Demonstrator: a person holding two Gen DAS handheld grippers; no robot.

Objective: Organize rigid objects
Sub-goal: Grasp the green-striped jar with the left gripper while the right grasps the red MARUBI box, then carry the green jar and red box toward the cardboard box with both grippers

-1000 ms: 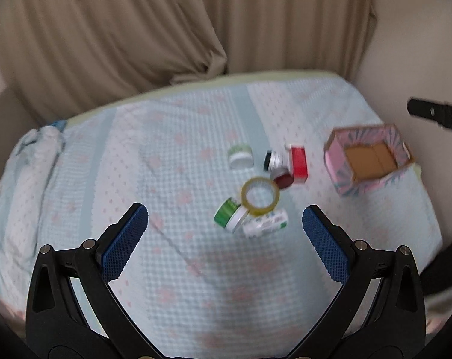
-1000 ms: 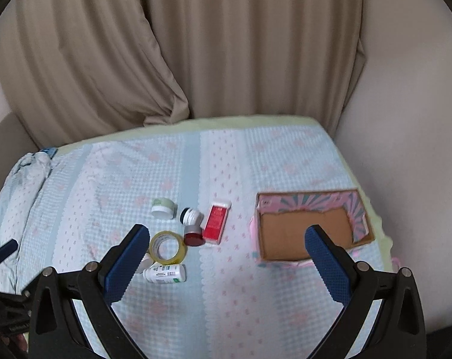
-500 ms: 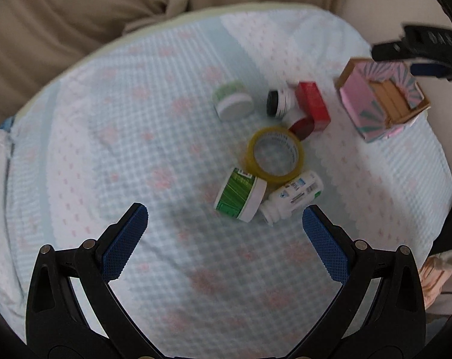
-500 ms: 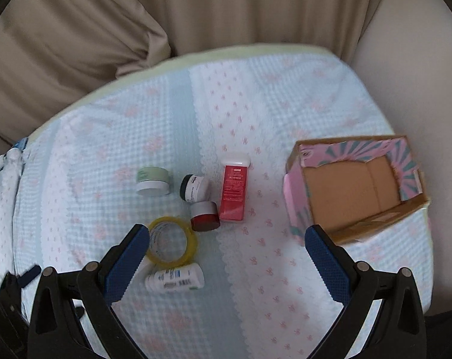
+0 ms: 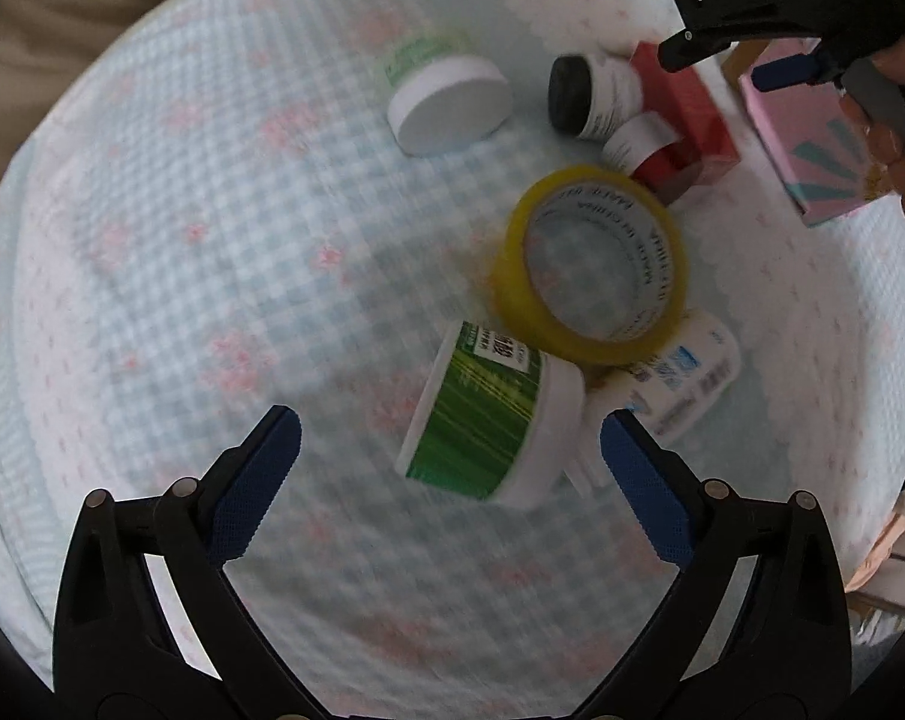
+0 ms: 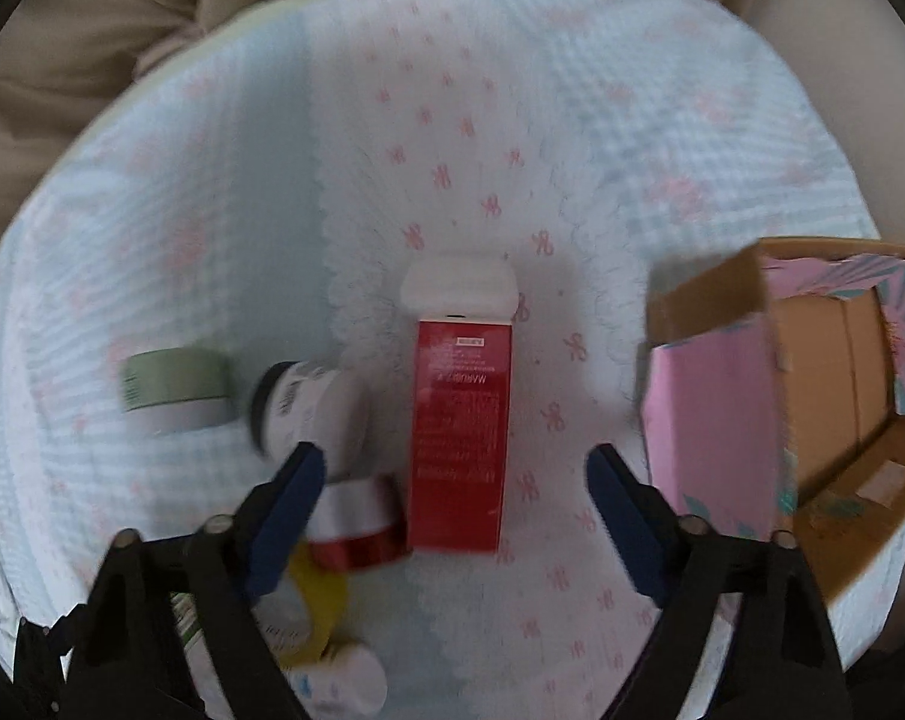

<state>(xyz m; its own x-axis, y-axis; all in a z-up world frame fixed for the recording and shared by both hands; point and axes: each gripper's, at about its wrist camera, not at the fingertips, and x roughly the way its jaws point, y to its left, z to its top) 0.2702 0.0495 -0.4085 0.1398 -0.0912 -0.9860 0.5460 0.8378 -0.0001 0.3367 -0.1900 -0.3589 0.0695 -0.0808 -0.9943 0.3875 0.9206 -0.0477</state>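
Where legible, red box [image 6: 459, 432] reads "MARUBI"

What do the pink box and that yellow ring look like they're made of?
The pink box looks like cardboard: its inside walls and floor are plain matte brown with fold lines, and only the outside carries the pink and teal print. The yellow ring looks like a roll of packing tape: glossy, translucent yellow plastic film wound on a pale core with printed lettering, probably paperboard.

Bare quilt [image 5: 182, 276] lay open left of the cluster; the tape roll [image 5: 593, 267] leaned on the green jar [image 5: 482, 420]; the pink box [image 6: 752, 384] walled the right.
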